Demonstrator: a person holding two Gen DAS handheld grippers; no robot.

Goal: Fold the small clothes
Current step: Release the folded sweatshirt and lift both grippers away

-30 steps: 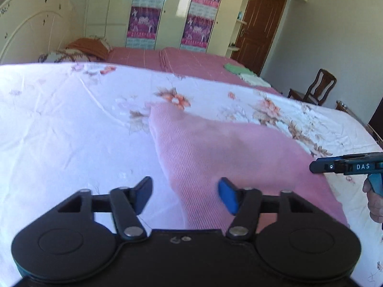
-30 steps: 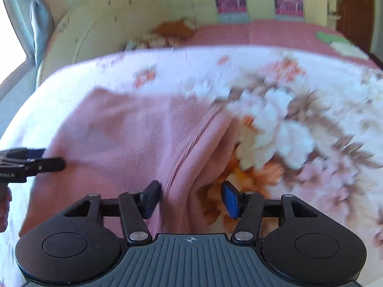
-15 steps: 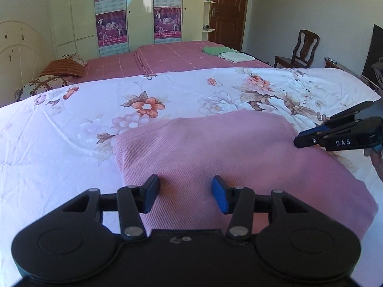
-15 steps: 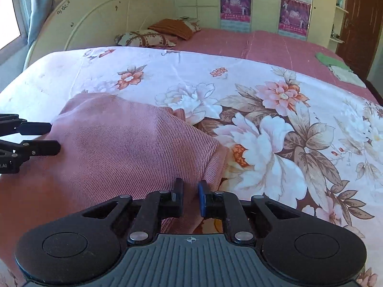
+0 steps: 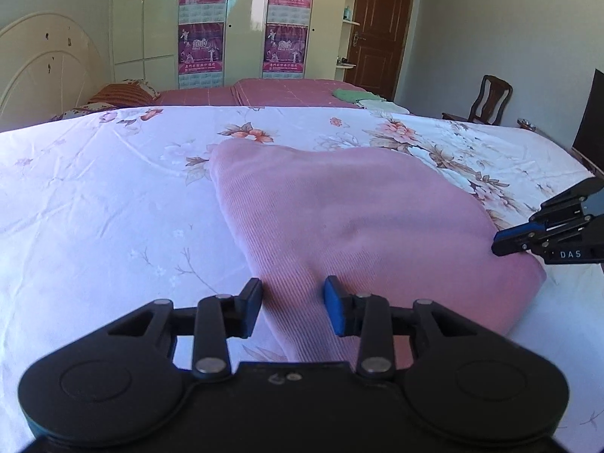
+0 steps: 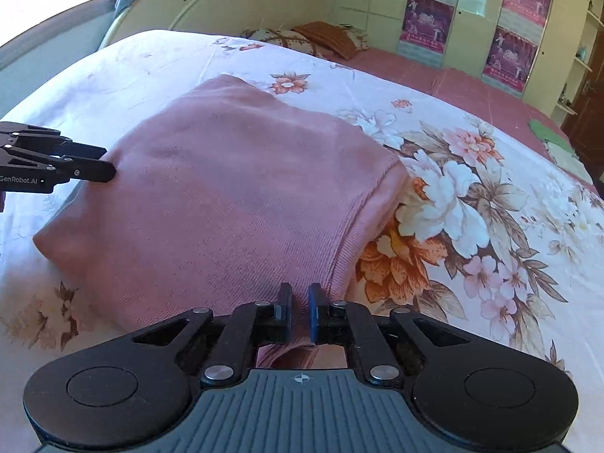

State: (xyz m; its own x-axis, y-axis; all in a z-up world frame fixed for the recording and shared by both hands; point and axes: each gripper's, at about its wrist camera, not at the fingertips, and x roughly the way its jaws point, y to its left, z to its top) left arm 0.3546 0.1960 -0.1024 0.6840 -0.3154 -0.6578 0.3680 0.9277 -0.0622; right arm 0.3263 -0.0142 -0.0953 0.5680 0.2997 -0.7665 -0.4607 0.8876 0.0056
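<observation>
A pink ribbed garment [image 5: 358, 219] lies folded on the floral bedsheet [image 5: 94, 196]; it also shows in the right wrist view [image 6: 226, 196]. My left gripper [image 5: 292, 305] is open, its fingers on either side of the garment's near left edge. My right gripper [image 6: 300, 317] is shut on the garment's near right hem. The right gripper also shows at the right edge of the left wrist view [image 5: 506, 243], at the garment's corner. The left gripper shows at the left of the right wrist view [image 6: 102, 162].
The bedsheet [image 6: 490, 207] spreads wide around the garment. A second bed with a red cover [image 5: 287, 92] holds folded green and white cloths [image 5: 362, 98]. A headboard [image 5: 41, 68], wardrobe [image 5: 241, 19], door [image 5: 381, 30] and chair [image 5: 487, 100] stand beyond.
My left gripper has opened wider and shifted to the garment's left edge. My right gripper stays shut on the hem and has pulled back and risen a little; the garment lies flatter.
</observation>
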